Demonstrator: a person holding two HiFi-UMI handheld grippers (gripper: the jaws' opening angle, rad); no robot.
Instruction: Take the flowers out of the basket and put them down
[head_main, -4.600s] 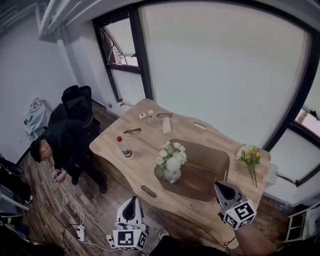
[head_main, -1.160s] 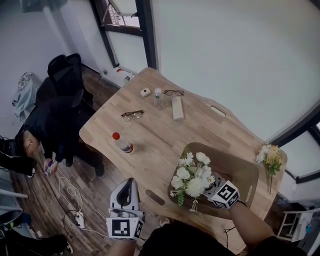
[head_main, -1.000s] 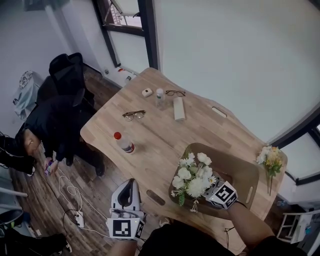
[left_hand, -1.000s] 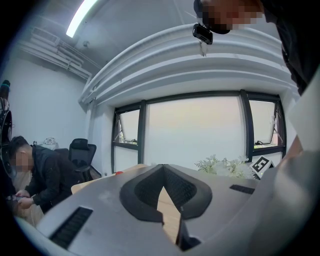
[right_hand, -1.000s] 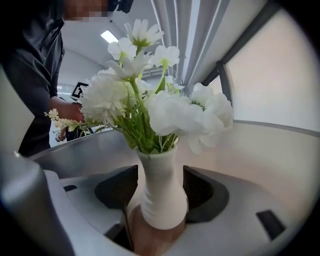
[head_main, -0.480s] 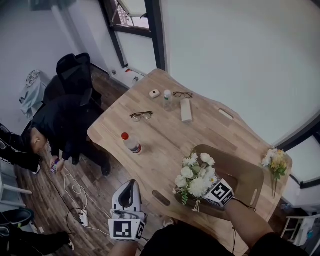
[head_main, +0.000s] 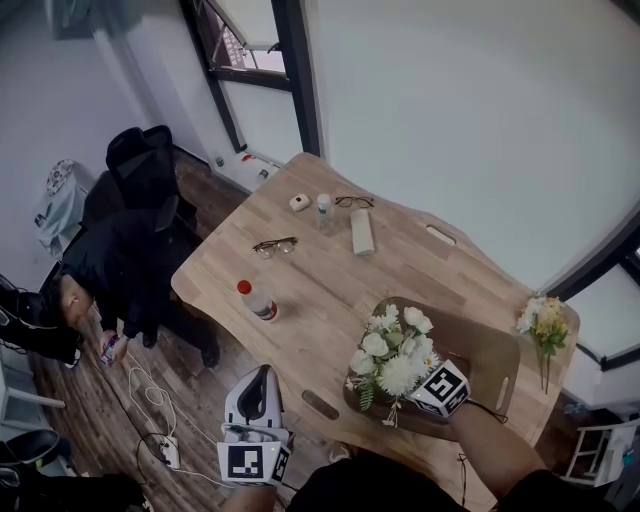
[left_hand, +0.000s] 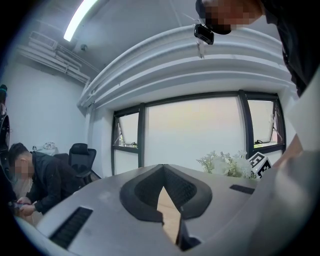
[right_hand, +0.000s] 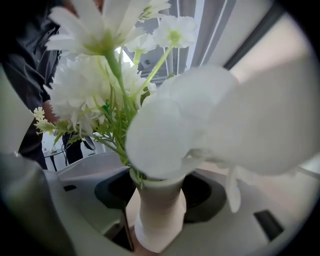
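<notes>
Office, by the look. Long wooden desk (head_main: 320, 280) set against white walls and tall dark-framed windows (head_main: 240, 45). Black swivel chair (head_main: 140, 165) just off the desk's end, a person (head_main: 110, 270) bent over beside it. Glasses (head_main: 273, 245) and bottle (head_main: 255, 300) left on the desk. Power strip (head_main: 168, 452) with trailing cables on plank floor (head_main: 110, 400). Tube light (left_hand: 82, 17) overhead.

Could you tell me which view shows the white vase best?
Right gripper view: the vase sits close up between the jaws. Flowers hide it in the head view; the left gripper view shows only flowers.
</notes>
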